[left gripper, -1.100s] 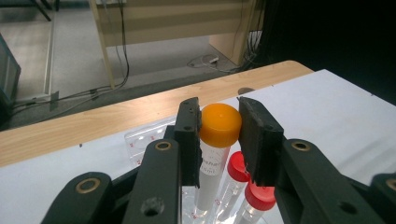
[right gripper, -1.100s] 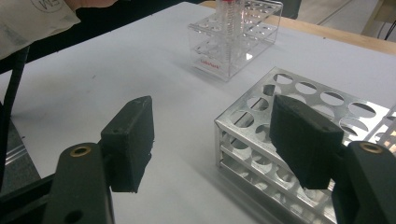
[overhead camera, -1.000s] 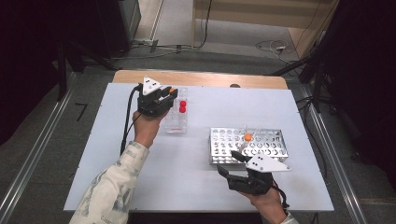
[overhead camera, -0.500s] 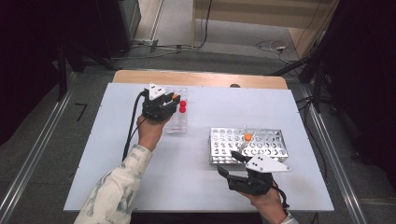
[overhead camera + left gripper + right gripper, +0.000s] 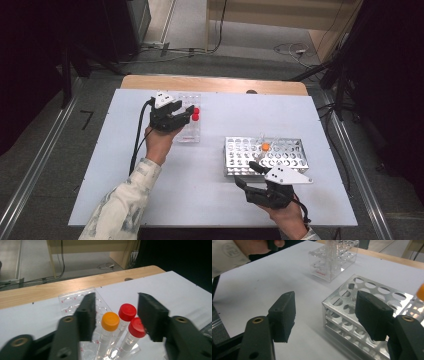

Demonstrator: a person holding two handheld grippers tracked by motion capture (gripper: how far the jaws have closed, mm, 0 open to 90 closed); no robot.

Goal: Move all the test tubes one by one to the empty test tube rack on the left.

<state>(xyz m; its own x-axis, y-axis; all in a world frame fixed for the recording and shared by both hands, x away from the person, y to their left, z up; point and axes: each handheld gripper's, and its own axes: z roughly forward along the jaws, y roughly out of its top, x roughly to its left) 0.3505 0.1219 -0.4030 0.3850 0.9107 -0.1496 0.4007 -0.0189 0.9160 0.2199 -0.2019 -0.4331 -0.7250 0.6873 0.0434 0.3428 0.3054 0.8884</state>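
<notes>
Jaws first: the left gripper (image 5: pixel 113 317) has just been opening, and its two black pads now stand spread either side of an orange-capped clear plastic tube (image 5: pixel 109 326), with daylight between each pad and the cap, so nothing is pinched. That tube stands upright in the clear plastic tube rack (image 5: pixel 72 298), right beside two red-capped clear tubes (image 5: pixel 130 320) in neighbouring holes. In the left gripper view the orange cap sits closer to the left-hand pad, while the red caps crowd towards the right-hand one.

From the high view, the left gripper (image 5: pixel 186 116) hovers over the clear rack (image 5: pixel 189 135) at the far left of the white table (image 5: pixel 150 200), the red caps just showing past its jaws.

Over to the right gripper (image 5: pixel 328 315): jaws standing wide, closing a touch, nothing between them but bare tabletop and the near corner of the perforated metal tube rack (image 5: pixel 362 305). The right-hand pad hangs over that corner of the rack; whether it touches the metal I cannot tell.

High view again: the right gripper (image 5: pixel 247 175) sits at the near edge of the metal rack (image 5: pixel 265 155), and another orange-capped tube (image 5: pixel 265 146) stands in that rack, well apart from the clear rack across the table.
</notes>
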